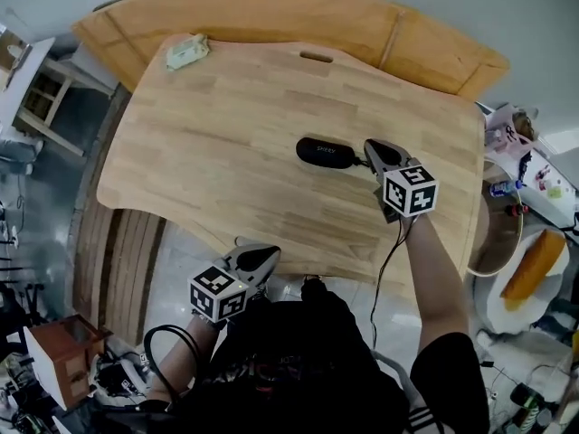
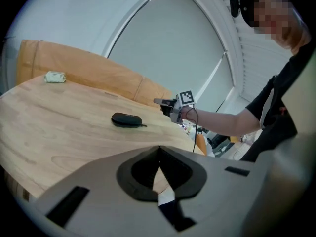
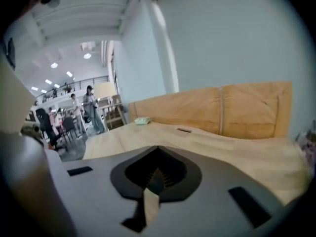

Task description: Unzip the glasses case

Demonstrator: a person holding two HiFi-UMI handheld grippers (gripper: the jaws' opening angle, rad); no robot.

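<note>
The head view alone takes in both tools at once: the right hand-held gripper [image 1: 374, 148] sits just past the right end of the black glasses case [image 1: 325, 152], and the left hand-held gripper [image 1: 270, 255] hangs off the near edge of the surface [image 1: 208, 161], well apart from the case. The left gripper view adds what that angle flattens: the right hand-held gripper [image 2: 167, 103] is raised above the wood and clear of the glasses case [image 2: 126, 119], which lies flat and closed with a thin tab [image 2: 143, 126] sticking out of the end nearest that tool. Each tool's own camera settles its jaws. The left hand-held gripper [image 2: 159, 154] has its pads pressed together with nothing between them, and the right hand-held gripper [image 3: 158, 164] is likewise pressed together and empty. The right gripper view looks over the case's far side of the surface [image 3: 237, 152] and shows a small slot [image 3: 184, 129] in the wood and a pale green packet [image 3: 142, 121] at the far corner. That packet [image 1: 187, 51] also appears in the head view. The surface is pale wood with rounded corners, and a wooden panel [image 1: 271, 12] leans against the plain pale wall behind it. Only the right gripper view opens onto the wider hall, with ceiling lights and people [image 3: 91, 107] standing far off.
</note>
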